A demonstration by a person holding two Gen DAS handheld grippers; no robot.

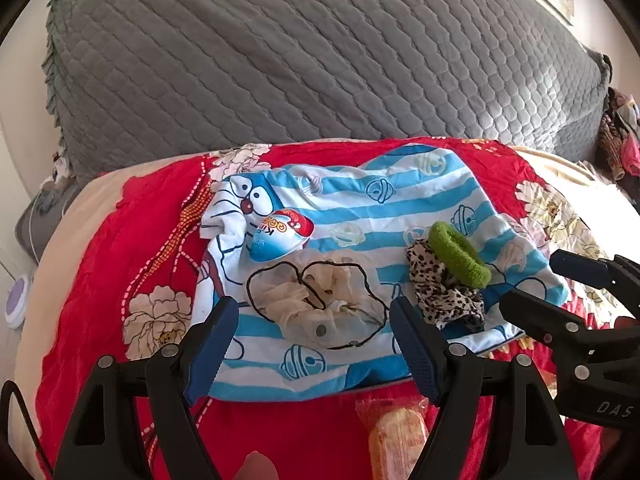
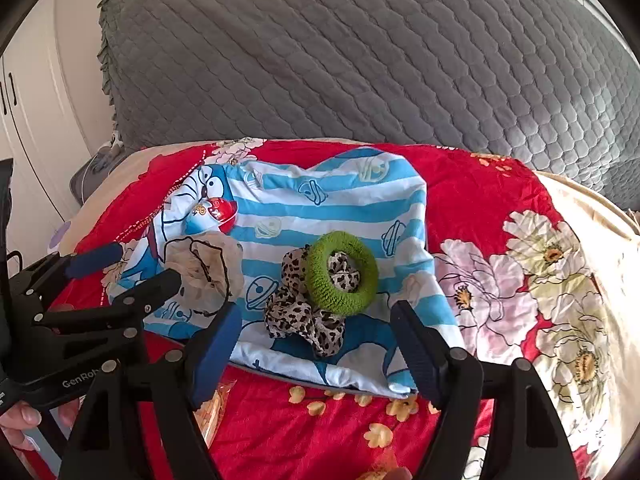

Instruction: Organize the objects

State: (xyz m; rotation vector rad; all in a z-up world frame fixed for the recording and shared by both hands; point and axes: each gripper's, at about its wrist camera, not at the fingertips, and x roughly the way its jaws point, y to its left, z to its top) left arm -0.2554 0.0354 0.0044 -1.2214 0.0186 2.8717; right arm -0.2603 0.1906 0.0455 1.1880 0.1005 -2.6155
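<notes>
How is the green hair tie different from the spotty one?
The green hair tie is one plain color; the leopard scrunchie has dark spots on cream. The green hair tie keeps a neat, thick ring; the leopard scrunchie is floppy and crumpled. The green one rests on top of the leopard one. Both lie on the striped cartoon cloth.

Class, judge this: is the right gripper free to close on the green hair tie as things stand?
Probably yes. The right gripper has its jaws open, and the green hair tie lies on top of the leopard scrunchie, uncovered.
</notes>
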